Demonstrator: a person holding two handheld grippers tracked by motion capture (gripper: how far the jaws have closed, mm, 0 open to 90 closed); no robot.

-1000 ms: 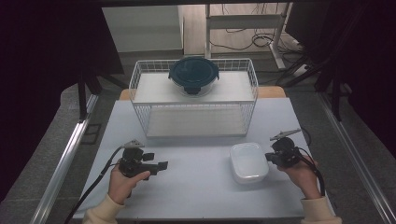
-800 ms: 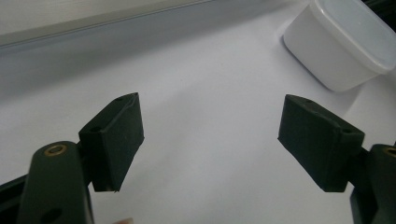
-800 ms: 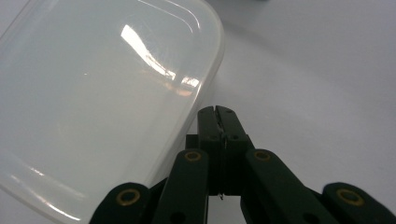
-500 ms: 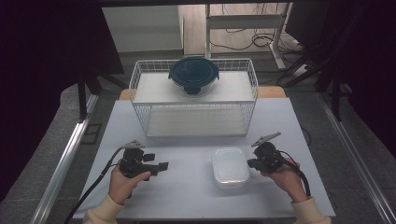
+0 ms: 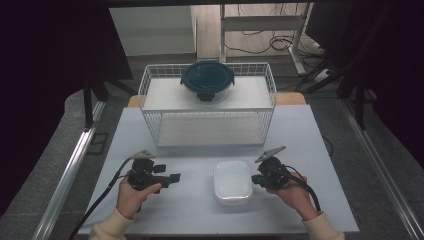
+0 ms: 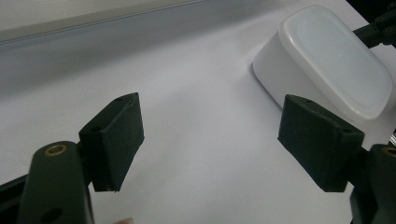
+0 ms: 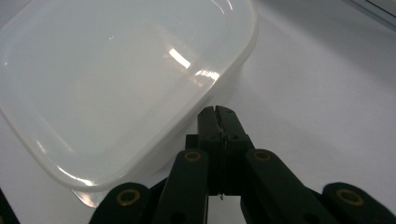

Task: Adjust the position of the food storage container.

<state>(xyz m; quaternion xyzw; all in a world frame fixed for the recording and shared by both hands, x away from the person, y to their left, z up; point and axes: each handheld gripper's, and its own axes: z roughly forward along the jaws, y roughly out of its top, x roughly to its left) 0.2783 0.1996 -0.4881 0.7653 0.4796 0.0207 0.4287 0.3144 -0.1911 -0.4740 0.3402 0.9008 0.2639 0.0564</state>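
Note:
A white lidded rectangular container (image 5: pixel 232 182) sits on the pale table, near the front, between my two grippers. My right gripper (image 5: pixel 256 180) is shut with nothing between its jaws. In the right gripper view its closed tip (image 7: pixel 218 114) rests against the side wall of the container (image 7: pixel 116 79), just under the lid's rim. My left gripper (image 5: pixel 174 178) lies level to the left of the container and points toward it. In the left gripper view my left gripper (image 6: pixel 210 135) stands open and empty, with the container (image 6: pixel 327 60) a short way beyond the jaws at the upper right.
A white wire basket (image 5: pixel 272 95) stands at the back of the table (image 5: pixel 200 160). A dark blue round lidded bowl (image 5: pixel 207 80) rests on top of it. Dark floor and metal rails flank the table on both sides.
My right gripper has moved left across the table, and the white container has slid left ahead of it. The left gripper has stayed where it was.

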